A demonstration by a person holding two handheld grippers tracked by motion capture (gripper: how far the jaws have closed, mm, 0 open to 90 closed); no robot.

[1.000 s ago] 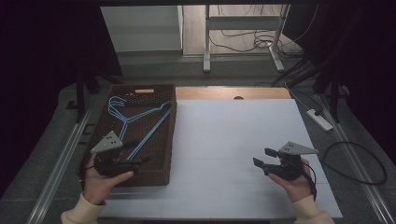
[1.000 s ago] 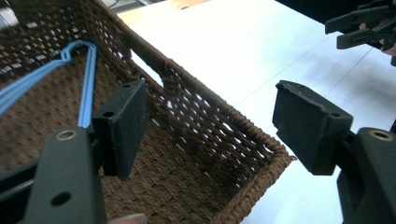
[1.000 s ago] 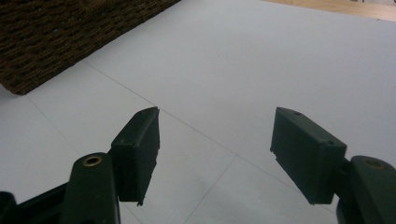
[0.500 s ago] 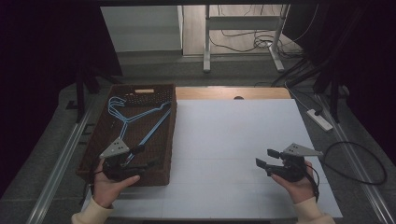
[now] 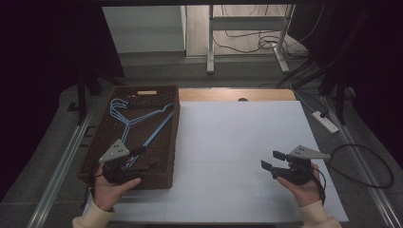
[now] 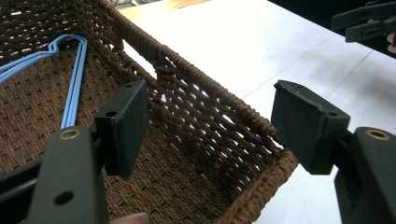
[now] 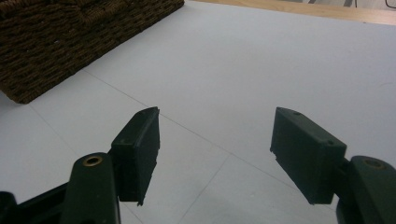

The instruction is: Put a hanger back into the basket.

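My jaws gape over the basket wall

My left gripper (image 6: 210,126) stands open and empty astride the brown woven wicker basket (image 5: 166,156)'s right wall; closing now, I'd probably snag weave, not the thin pale-blue wire hangers (image 6: 70,84) lying flat at ten o'clock. My right gripper (image 5: 275,166) hovers open, empty, over the white tabletop (image 5: 237,137).

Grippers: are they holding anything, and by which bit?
Nothing is held. The left gripper is open astride the basket wall, pads clear of it. The right gripper is open over the table.
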